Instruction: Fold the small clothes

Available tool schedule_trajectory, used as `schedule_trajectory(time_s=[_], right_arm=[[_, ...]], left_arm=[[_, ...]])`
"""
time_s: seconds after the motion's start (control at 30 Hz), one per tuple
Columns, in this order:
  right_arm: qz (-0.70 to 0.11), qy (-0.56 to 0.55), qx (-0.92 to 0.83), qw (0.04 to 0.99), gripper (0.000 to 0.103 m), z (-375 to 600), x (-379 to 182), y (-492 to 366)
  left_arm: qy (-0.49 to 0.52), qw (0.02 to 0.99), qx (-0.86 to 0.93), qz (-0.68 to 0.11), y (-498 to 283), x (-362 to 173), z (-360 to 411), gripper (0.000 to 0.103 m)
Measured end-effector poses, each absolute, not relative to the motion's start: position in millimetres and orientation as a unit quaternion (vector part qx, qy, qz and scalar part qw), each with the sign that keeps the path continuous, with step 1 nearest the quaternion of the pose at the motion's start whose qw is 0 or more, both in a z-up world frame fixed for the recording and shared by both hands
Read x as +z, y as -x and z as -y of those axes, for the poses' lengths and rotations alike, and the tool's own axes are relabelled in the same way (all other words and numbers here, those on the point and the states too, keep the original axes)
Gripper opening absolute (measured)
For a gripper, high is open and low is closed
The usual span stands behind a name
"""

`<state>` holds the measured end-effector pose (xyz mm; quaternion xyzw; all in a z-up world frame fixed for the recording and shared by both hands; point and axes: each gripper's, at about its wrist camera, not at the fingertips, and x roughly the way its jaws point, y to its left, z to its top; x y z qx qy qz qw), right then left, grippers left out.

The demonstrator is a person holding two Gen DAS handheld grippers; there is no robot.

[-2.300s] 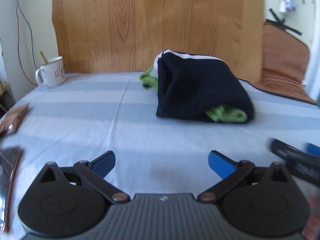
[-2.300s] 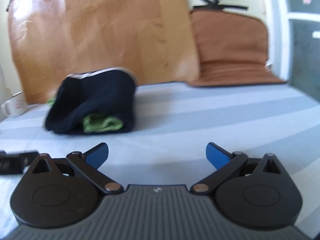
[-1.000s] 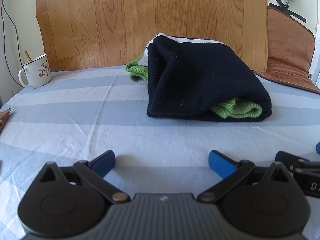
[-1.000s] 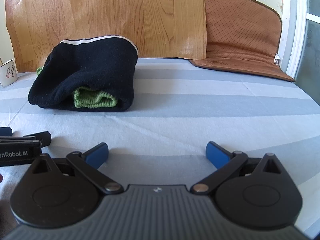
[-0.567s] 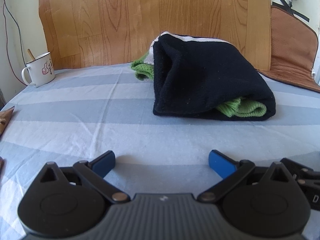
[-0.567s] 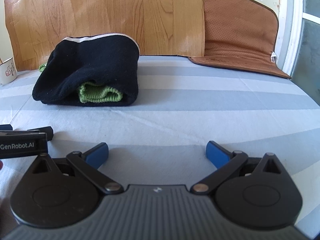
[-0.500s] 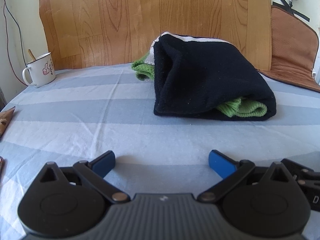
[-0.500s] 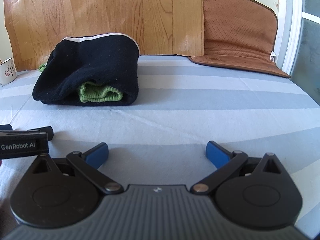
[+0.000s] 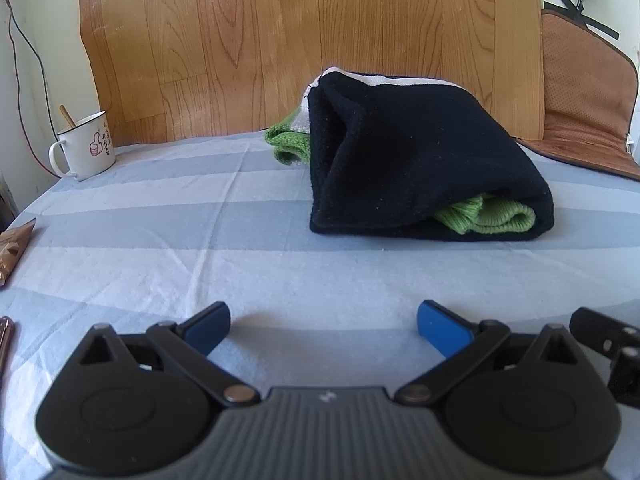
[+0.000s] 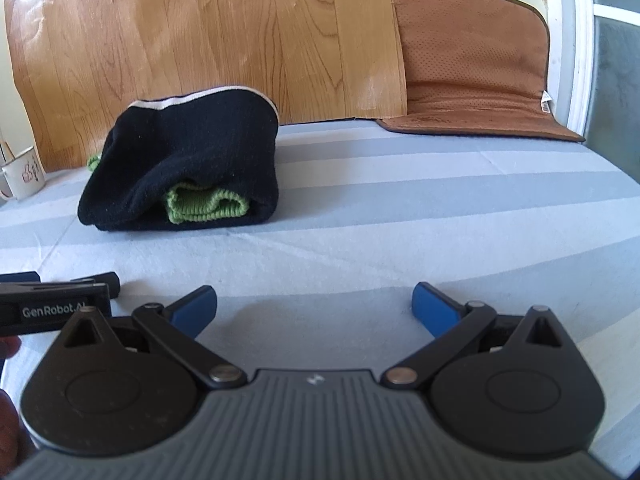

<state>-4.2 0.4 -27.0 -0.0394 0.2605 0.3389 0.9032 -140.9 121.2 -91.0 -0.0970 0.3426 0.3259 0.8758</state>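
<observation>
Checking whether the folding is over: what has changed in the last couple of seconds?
Both grippers swung and steadied facing the folded black garment; nothing was grasped or released. The left gripper and right gripper stayed open and empty. The bundle, with green knit tucked inside, and the mug stayed put.

Both cameras sit low over the bed [image 9: 160,240], looking forward along their own spread fingers toward the far wood panel [image 9: 280,40]. The left view faces the folded clothes [image 9: 420,160] from nearer and left; the right view [image 10: 192,168] from farther right. Both share clothes, panel, mug [image 9: 86,146] and brown mat [image 10: 472,60]
</observation>
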Motion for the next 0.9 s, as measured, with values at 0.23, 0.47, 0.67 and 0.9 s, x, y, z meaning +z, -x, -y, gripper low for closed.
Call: schedule_trajectory(time_s=[0.23,0.47,0.67,0.9], right_arm=[[-0.260,0.026,0.344,0.902,0.103,3,-27,3],[-0.260,0.016,0.350,0.900,0.103,6,-27,2],[-0.261,0.008,0.357,0.897,0.103,7,-27,2],[-0.259,0.002,0.365,0.894,0.103,9,-26,3]], left_arm=[[0.086,0.876,0.330,-0.342,140,-91,-118,0.103],[0.070,0.874,0.340,-0.341,139,-91,-114,0.103],[0.041,0.871,0.352,-0.340,137,-91,-107,0.103],[0.041,0.871,0.351,-0.340,137,-91,-108,0.103]])
